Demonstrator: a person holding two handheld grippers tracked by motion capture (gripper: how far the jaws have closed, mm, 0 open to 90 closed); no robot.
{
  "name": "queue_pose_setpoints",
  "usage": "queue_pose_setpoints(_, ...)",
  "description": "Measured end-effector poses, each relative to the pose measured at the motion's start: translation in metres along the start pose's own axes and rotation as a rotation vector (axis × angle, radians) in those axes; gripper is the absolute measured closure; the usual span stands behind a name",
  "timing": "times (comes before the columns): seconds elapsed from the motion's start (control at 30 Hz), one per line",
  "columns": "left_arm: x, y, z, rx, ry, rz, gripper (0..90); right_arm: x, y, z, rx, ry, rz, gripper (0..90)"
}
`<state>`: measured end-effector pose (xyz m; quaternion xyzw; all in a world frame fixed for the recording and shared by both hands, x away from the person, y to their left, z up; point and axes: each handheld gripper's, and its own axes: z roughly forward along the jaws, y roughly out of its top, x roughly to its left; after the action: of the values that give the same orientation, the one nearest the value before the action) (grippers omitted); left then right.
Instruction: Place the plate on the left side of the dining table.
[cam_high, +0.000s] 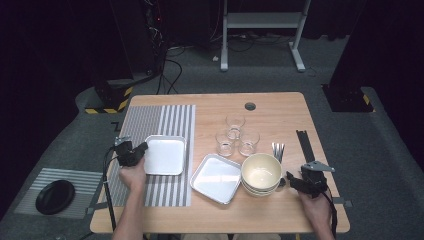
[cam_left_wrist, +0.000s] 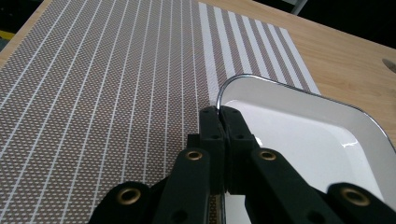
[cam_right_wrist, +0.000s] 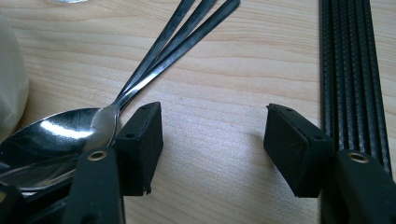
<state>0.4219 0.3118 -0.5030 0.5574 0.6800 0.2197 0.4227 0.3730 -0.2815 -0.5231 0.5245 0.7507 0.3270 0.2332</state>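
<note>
White square enamel tray (cam_high: 165, 155) sits on the striped placemat (cam_high: 170, 120), left gripper (cam_high: 141, 148) clenched on its rim, right gripper (cam_high: 291, 181) released beside the spoons (cam_right_wrist: 70, 135)—more setting left.

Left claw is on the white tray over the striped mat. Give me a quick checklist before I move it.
1. Left claw shut on the rim of the white tray: ok.
2. Tray lying on the striped mat: ok.
3. Grip depth: only the rim's edge is pinched, so it may slip: cannot tell.
4. Second tray apart from the held one: ok.
5. Right claw open over bare table beside the spoons, holding nothing: ok.
6. Glasses and stacked bowls away from the held tray: ok.
</note>
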Motion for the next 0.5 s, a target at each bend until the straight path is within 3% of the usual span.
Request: queue_pose_setpoints(0.5,0.003,-0.001,0.015,0.018,0.009,0.009,88.7,0.000,0.000,0.000,-0.003,-0.003,-0.002,37.3)
